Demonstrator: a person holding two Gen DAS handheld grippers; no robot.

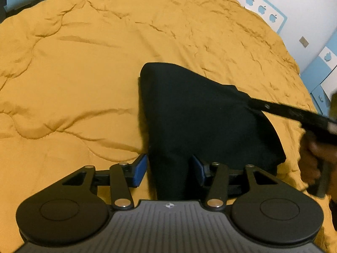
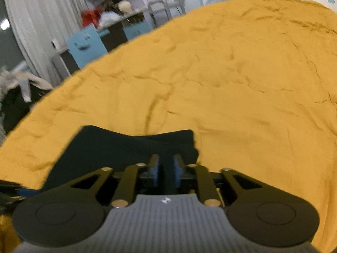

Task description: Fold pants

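Note:
The black pants [image 1: 202, 113] lie bunched on the yellow quilt [image 1: 84, 73]. My left gripper [image 1: 169, 170] has its blue pads wide apart, with a fold of the pants hanging between them; no pad presses the cloth. My right gripper [image 2: 166, 169] has its pads nearly together on a strip of the pants [image 2: 118, 147] and holds it. The right gripper's finger [image 1: 290, 111] shows in the left wrist view, reaching in from the right to the pants' far corner, with the hand behind it.
The yellow quilt [image 2: 231, 84] covers the whole bed. A wall with blue apple stickers [image 1: 262, 9] stands to the right. Past the bed's left edge are a blue cabinet [image 2: 86, 44], shelves and white curtains [image 2: 35, 27].

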